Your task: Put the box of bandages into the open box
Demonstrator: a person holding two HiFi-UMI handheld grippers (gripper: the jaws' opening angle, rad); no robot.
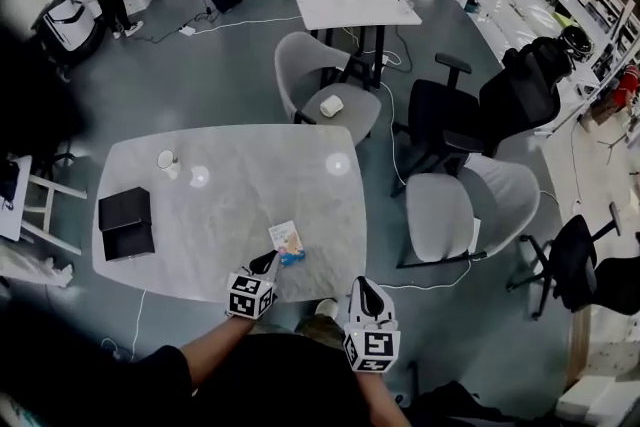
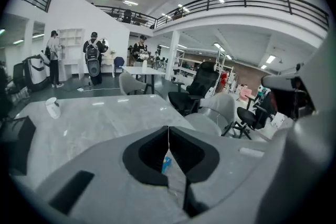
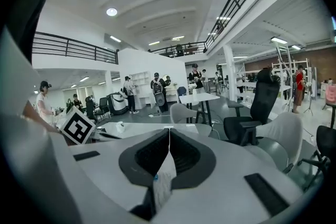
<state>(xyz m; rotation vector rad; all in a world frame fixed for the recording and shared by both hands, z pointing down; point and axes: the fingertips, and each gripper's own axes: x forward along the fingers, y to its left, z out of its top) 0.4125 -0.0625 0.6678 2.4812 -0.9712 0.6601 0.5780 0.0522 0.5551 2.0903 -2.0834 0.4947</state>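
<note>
**benchrat:** Why are both grippers closed up when the small white-and-blue cardboard box of bandages (image 1: 286, 238) is just lying on the table?

**me:** Looks to me like I'm only on the approach. The left gripper (image 1: 270, 262) has its jaws pressed together with nothing between them, and its tip is just beside the near end of the bandage box. The right gripper (image 1: 363, 286) is the same, jaws together and empty. It hangs off the near edge of the grey marble-look table (image 1: 230, 185), so it's out of the way.

**benchrat:** And where's it going?

**me:** Into the black open box (image 1: 125, 223), which sits at the table's left edge with what looks like its lid folded back. It's well apart from the bandages, which lie flat near the front edge. That's why I'd go with the left one. It's on the black box's side, so the carry goes leftward with no crossed arms.

My guess is the jaws have to open first, then straddle the pack across its narrow side. It's thin cardboard, so an easy squeeze should do. The small white cup (image 1: 167, 161) further back looks clear of the route.
</note>
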